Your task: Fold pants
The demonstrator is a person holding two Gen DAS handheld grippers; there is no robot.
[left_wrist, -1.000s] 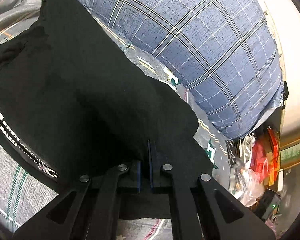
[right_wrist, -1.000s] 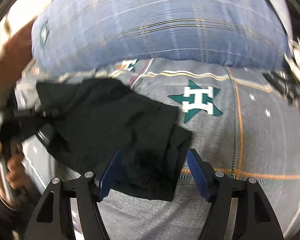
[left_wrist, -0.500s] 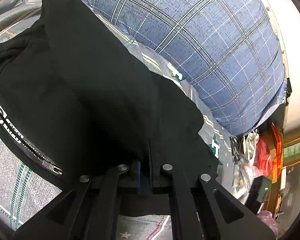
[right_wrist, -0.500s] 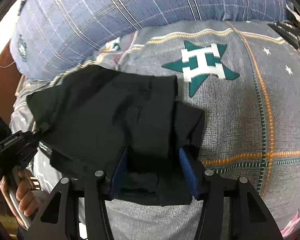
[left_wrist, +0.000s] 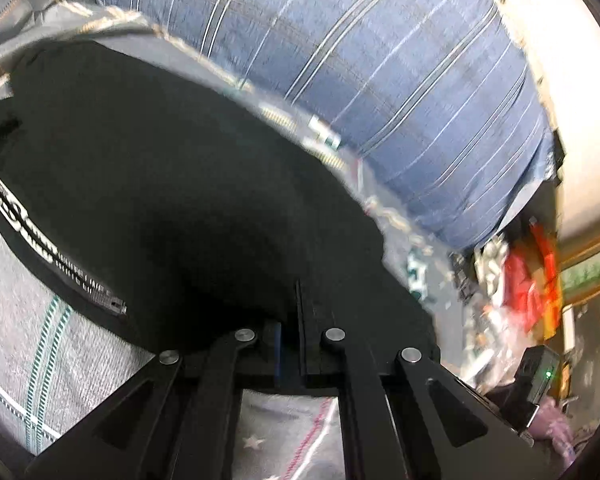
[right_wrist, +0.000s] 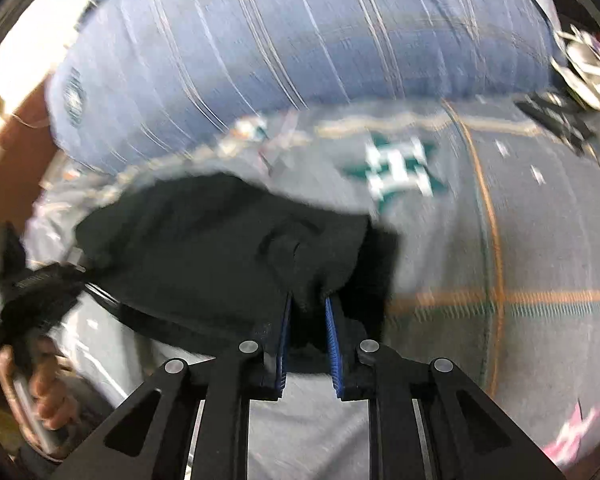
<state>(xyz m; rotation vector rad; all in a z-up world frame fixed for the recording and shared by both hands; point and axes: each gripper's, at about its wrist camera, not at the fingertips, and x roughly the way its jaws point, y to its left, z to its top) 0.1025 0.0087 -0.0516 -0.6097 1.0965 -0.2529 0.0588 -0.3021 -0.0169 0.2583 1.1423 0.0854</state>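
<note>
Black pants (left_wrist: 172, 184) with a white printed waistband and a zip lie on a grey bedsheet (left_wrist: 24, 320). My left gripper (left_wrist: 296, 300) is shut on one edge of the pants, and the dark cloth hides its fingertips. In the right wrist view the same pants (right_wrist: 204, 248) spread to the left. There my right gripper (right_wrist: 308, 308) has its jaws closing on a bunched fold of the pants, with the blue pads pressing the cloth from both sides. The left gripper (right_wrist: 56, 280) shows at the left edge of that view, held by a hand (right_wrist: 40, 392).
A large blue plaid pillow (left_wrist: 380, 80) lies just beyond the pants. The grey sheet carries a green star logo (right_wrist: 396, 168) and orange lines to the right. Bags and clutter (left_wrist: 528, 280) sit past the bed's right edge.
My right gripper's jaws have drawn together from wide apart onto a fold of the pants. The pants edge in my left gripper looks pulled flatter, and both views are now blurred.
</note>
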